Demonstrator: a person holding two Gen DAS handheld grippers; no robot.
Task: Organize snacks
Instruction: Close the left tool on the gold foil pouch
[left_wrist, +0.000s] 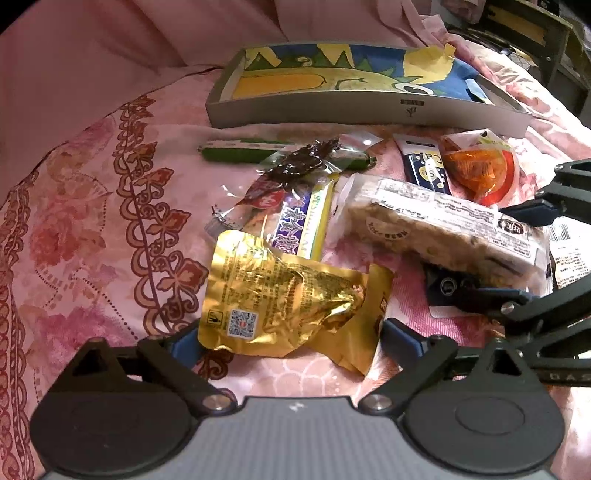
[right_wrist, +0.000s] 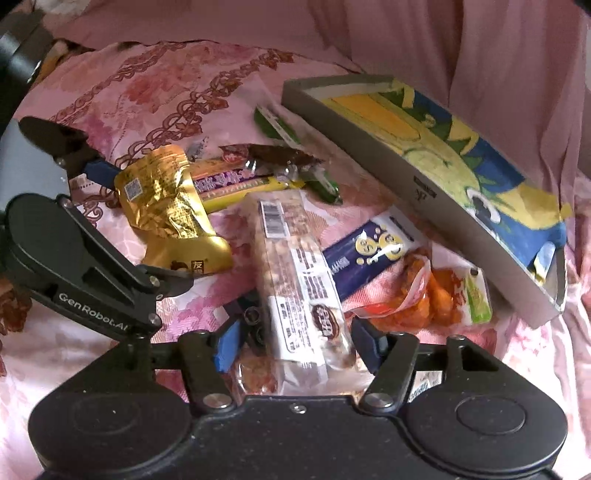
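Two grippers work a loose heap of snacks on a pink floral bedspread. Nearest, the left gripper stands released, its blue pads straddling the near end of a gold foil pouch without visibly pressing it; the foil is crumpled, light and likely slippery, so its flat sealed edge seems the better hold. A QR code shows on it, and two Chinese characters in the right wrist view. The right gripper has its jaws part-spread on either side of a clear-wrapped nut bar; whether the pads bite I cannot tell. That bar looks stiff, somewhat brittle, and best taken across its narrow width; it carries a barcode and fine print too small to read. "GenRobot.AI" is legible on the left gripper's body. Farther on lie a yellow-and-purple bar with Chinese lettering, a navy packet with cartoon faces, a soft orange snack bag and a green stick. Farthest, a shallow grey tray stands with a painted lining, presumably the destination.
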